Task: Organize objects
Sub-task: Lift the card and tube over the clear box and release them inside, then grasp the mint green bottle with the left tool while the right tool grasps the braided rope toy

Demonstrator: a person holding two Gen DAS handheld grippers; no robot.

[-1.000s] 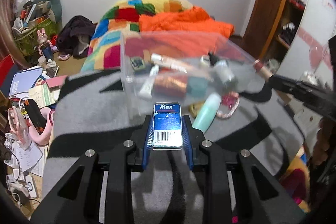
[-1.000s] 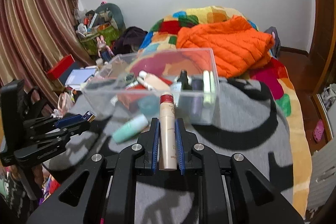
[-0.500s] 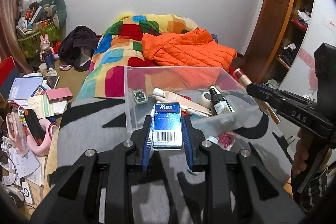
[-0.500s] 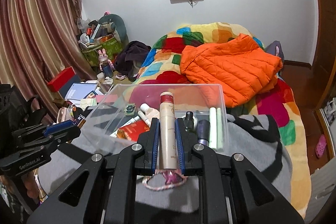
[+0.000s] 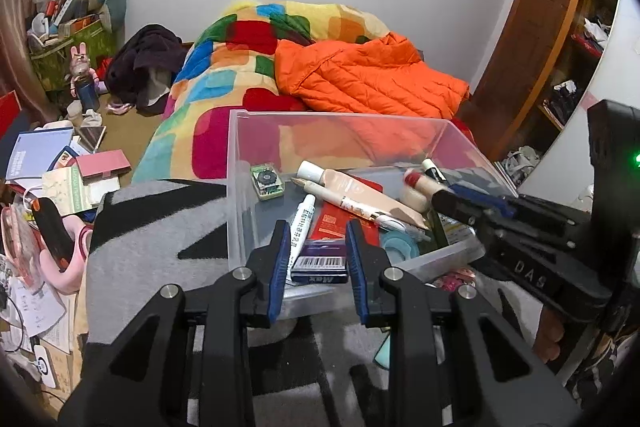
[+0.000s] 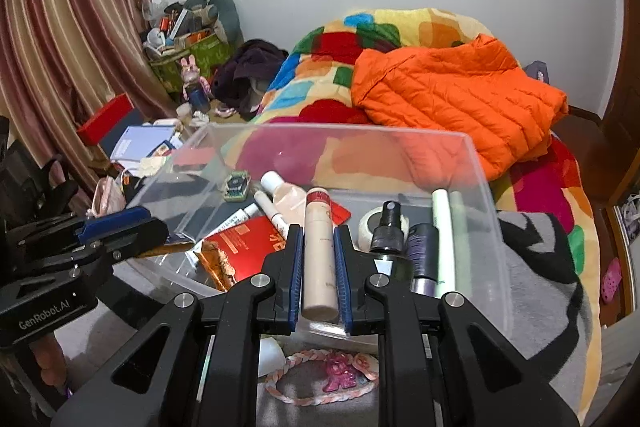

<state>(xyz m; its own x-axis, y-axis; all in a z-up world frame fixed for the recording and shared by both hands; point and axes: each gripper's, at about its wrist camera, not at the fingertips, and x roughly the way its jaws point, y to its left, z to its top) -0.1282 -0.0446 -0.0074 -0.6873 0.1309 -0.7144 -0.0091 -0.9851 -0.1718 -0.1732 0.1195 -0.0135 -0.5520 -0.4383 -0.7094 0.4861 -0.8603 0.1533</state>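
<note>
The left gripper point(image 5: 316, 259) has its fingers point(image 5: 279, 263) pinching a small blue box point(image 5: 319, 262) by its two sides; the box lies flat between them, its barcode face up and its printed name upside down, its long axis hard to judge because the far end is foreshortened; it sits above the near wall of the clear bin point(image 5: 236, 187). The right gripper point(image 6: 319, 273) has its fingers point(image 6: 295, 275) pinching a cream tube point(image 6: 319, 251); the tube's long axis runs along the fingers, its red-banded end pointing away toward the far wall of the bin point(image 6: 480, 187), its blunt end near the camera; it hangs over the bin's near edge. Inside the bin lie a red packet point(image 6: 244, 243), a black spray bottle point(image 6: 387, 227) and a pale green stick point(image 6: 444, 239), partly overlapping; their labels are too small to read. A braided cord point(image 6: 320, 379) on the grey blanket point(image 6: 536, 307) is half hidden by the right gripper; a person's hand shows only at the frame edges.
</note>
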